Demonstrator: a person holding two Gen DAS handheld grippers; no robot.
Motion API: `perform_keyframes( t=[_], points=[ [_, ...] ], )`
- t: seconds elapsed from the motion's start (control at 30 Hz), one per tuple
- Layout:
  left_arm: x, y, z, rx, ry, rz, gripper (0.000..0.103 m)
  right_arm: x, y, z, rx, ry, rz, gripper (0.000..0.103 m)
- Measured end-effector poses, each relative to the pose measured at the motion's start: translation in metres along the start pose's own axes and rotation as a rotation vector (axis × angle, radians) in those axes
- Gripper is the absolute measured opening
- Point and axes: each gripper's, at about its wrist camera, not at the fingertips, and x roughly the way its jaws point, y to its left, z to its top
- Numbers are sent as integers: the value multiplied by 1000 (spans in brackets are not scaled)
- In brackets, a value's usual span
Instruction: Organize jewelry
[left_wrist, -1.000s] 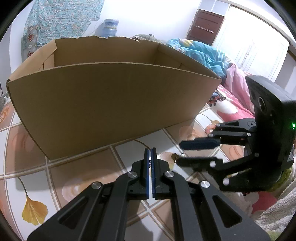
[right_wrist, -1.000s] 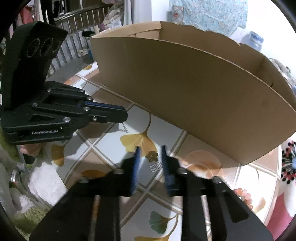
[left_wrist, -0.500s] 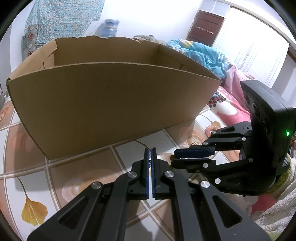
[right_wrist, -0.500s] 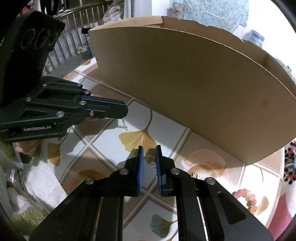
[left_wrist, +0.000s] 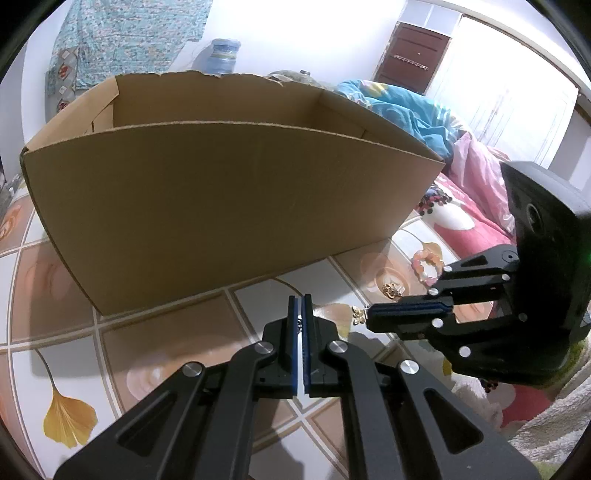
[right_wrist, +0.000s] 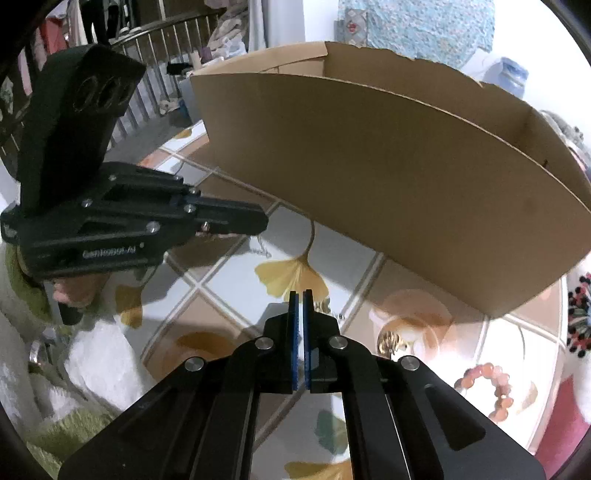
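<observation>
Cardboard box: the big open-topped brown cardboard box fills the view from 10 to 2 o'clock, standing on my tiled, ginkgo-leaf-printed table cover.
Left gripper: my black left gripper is clenched, its blue pads nearly together at centre, with a dark bit of chain showing in the slit; in the right wrist view a thin silver chain dangles from its tip.
Right gripper: my black right gripper has its jaws pressed together; I cannot tell whether anything is pinched, though a small gold earring sits right at its tip in the left wrist view.
Pink bead bracelet: a pink bead bracelet lies on the cover at 3 o'clock from my left gripper, apart from the box.
Gold cluster piece: a small gold cluster ornament rests just below that bracelet, near the right gripper's fingers.
</observation>
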Motion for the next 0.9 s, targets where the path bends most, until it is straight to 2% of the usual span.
perform_keyframes(
  t=[0.13,0.2,0.27,0.3,0.57,0.63,0.67,0.9],
  points=[
    [0,0,0,-1,-2,-3,1,2,-3,-6,4,25,-20,3],
    [0,0,0,0,-1,-1,1,0,-5,-7,6,20,-31,10],
    [1,0,0,0,0,-2,1,-2,-7,-5,1,11,-46,26],
    [0,0,-1,-1,-1,-1,1,-4,-6,-5,-6,7,-52,27],
    [1,-3,-1,4,2,-4,1,9,-7,-2,-123,42,-32,26],
    [1,-2,-1,4,1,-4,1,10,-10,-1,-138,57,-3,20],
    [1,-3,-1,3,1,-4,1,11,-11,0,-148,62,8,12],
    [2,-3,-1,4,4,-5,1,7,-19,-1,-144,67,25,11]
  ],
)
